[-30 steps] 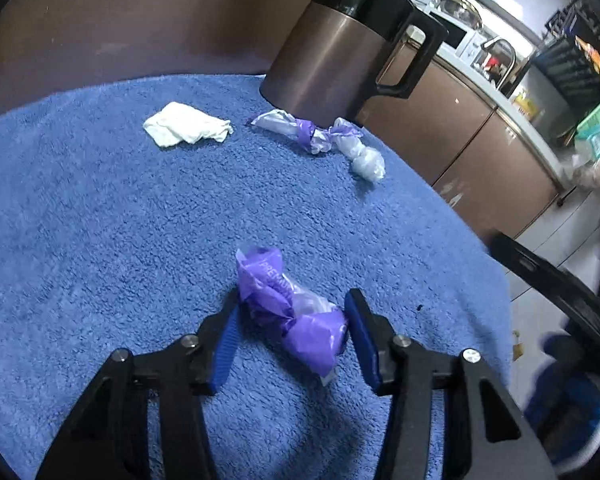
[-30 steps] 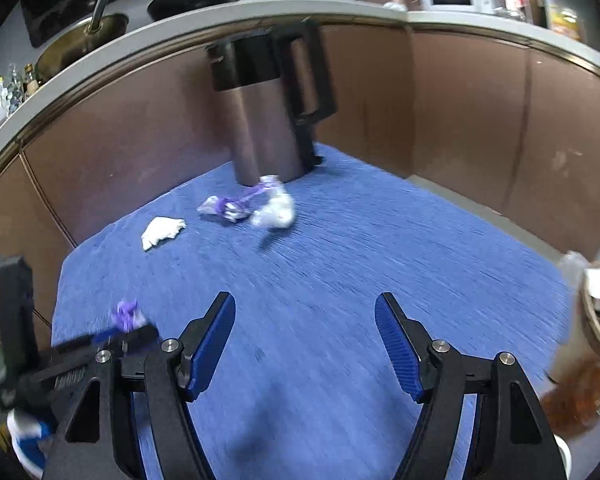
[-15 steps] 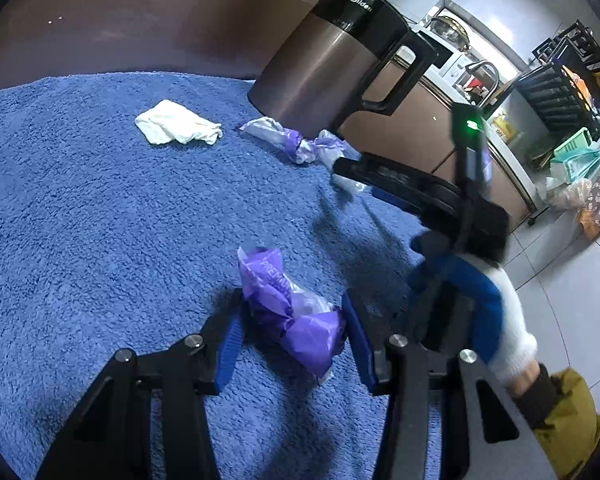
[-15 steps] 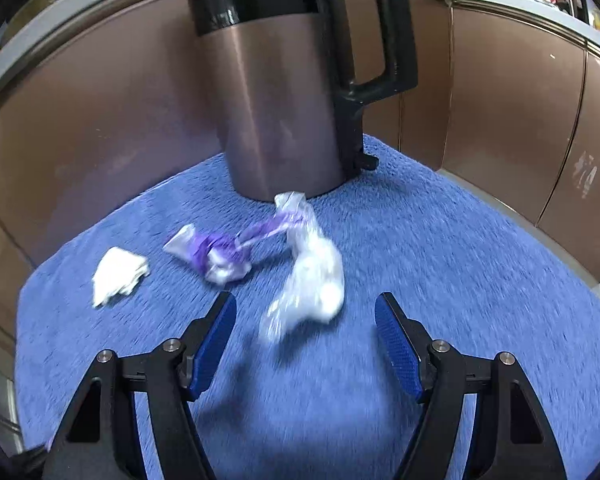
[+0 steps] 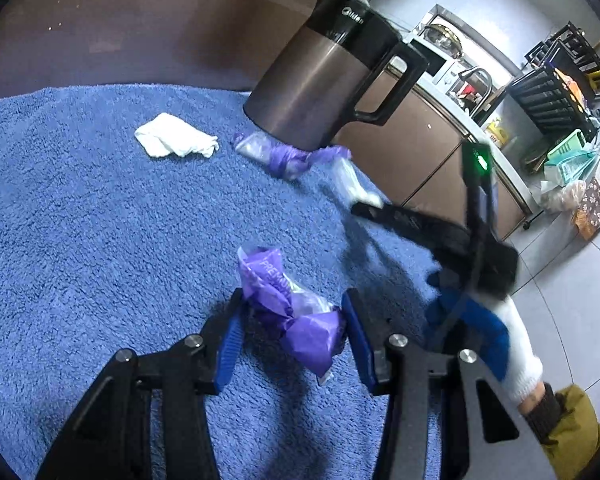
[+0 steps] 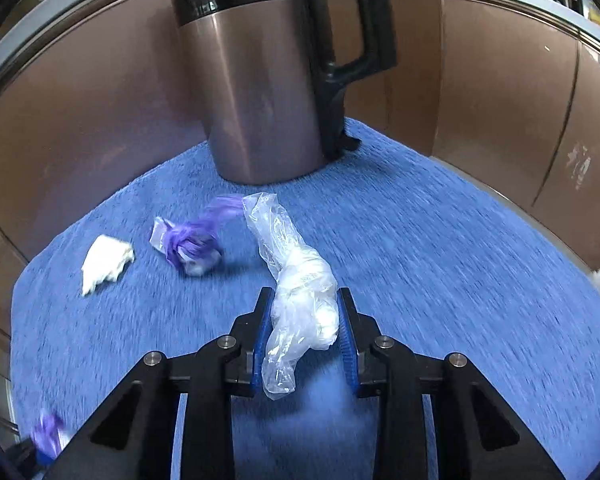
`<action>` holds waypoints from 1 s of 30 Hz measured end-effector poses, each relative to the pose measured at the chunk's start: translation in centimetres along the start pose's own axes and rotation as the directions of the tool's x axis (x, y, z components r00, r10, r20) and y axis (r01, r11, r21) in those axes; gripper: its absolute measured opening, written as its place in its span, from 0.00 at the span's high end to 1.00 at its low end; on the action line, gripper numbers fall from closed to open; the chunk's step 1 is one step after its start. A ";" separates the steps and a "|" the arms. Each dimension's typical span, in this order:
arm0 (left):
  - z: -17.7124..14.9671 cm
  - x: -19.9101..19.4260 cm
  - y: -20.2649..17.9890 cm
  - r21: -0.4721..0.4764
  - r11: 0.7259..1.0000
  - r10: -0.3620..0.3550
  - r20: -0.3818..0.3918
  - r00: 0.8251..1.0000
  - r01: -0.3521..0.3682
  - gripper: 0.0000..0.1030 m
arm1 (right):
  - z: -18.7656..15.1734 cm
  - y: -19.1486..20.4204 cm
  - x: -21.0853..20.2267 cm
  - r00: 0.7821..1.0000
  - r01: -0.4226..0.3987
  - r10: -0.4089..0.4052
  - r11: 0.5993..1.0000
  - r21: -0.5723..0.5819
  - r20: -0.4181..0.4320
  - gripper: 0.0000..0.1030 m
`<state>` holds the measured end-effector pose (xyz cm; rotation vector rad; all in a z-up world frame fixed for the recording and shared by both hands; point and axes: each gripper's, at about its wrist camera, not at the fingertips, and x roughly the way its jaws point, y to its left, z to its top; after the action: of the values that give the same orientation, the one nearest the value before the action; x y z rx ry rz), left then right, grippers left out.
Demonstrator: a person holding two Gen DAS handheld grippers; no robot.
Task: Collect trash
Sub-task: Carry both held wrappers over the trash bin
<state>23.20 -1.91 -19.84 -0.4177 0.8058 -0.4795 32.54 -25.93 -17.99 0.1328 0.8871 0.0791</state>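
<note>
Pinching a clear plastic wad (image 6: 304,300) in my right tongs (image 6: 303,334), near the kettle (image 6: 260,80); my left tongs (image 5: 292,326) grip a purple wrapper (image 5: 288,308) on the blue-towelled bench (image 5: 80,220).

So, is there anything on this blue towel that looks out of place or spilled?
Nothing is spilled. The odd things are the litter on the blue towel: a crumpled white tissue, a purple wrapper near the upright kettle, a clear plastic bag and another purple wrapper between gripper fingers.
</note>
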 end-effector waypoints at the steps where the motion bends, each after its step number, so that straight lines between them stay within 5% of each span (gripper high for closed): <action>1: 0.0 -0.1 -0.1 0.005 1.000 0.002 0.005 1.000 -0.002 0.56 | -0.6 -0.4 -0.8 1.000 -0.001 0.001 1.000 0.008 0.000 0.71; 10: -0.8 -2.9 -2.6 0.074 0.997 0.027 0.054 0.998 -0.031 0.56 | -7.8 -3.3 -12.0 0.996 -0.057 0.051 0.995 0.086 0.071 0.71; 20: -2.0 -9.1 -7.6 0.164 0.986 -0.007 0.121 0.993 -0.013 0.56 | -15.9 -9.8 -26.7 0.972 0.013 -0.062 0.977 0.212 0.226 0.71; 30: -4.4 -10.3 -16.9 0.325 0.941 -0.120 0.048 0.992 0.098 0.56 | -22.2 -14.9 -33.2 0.942 0.060 -0.168 0.935 0.349 0.289 0.71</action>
<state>9.55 -10.75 -7.77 -0.1735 0.6267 -0.6860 -5.45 -42.93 -8.59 0.4016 0.5791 -0.2020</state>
